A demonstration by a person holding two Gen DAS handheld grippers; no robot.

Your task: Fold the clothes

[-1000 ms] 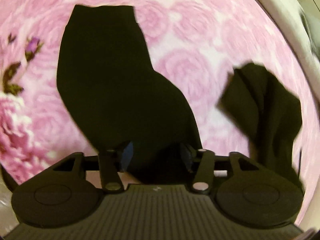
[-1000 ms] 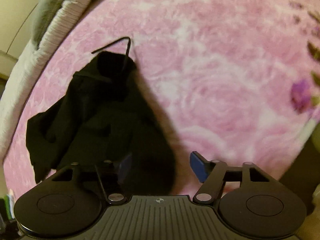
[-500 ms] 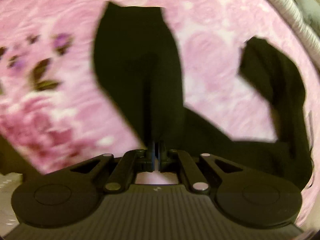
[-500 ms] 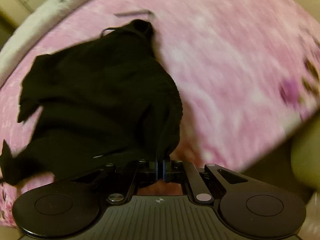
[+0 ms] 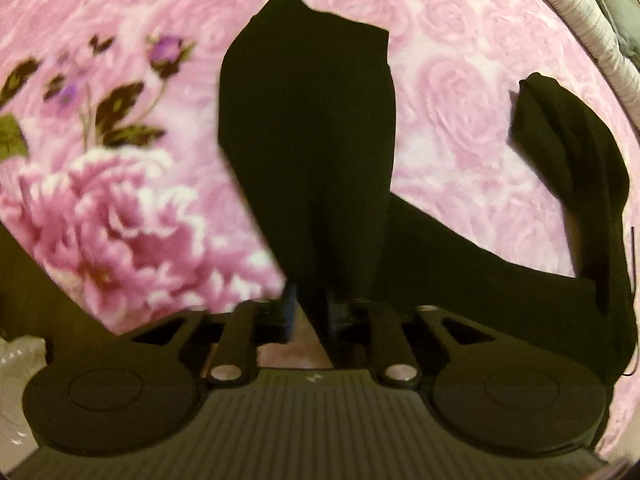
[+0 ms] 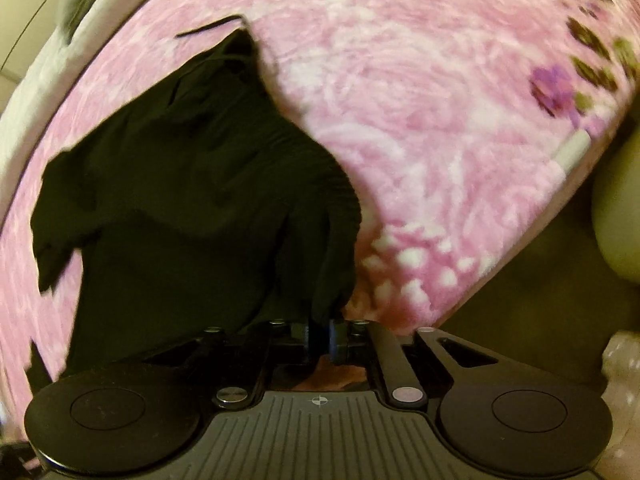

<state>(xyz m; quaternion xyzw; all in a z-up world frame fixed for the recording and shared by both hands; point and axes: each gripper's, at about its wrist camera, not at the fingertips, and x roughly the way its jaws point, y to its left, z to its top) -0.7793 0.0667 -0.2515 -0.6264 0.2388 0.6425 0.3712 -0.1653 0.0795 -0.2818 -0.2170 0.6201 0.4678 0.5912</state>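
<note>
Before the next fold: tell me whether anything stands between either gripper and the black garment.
Nothing visible does. The black garment already runs into the left gripper, and its bunched edge sits in the right gripper. Both grippers have just been opening slightly. Only the pink floral blanket lies around it.

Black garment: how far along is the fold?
Early stage. Done: the black garment lies on the pink floral blanket, one long part stretched out fairly flat. In hand: the jaws of the left gripper and right gripper have just been opening, each with cloth between them. Left: the far side is bunched, the right wrist view shows a crumpled heap, and no neat fold is visible.
</note>
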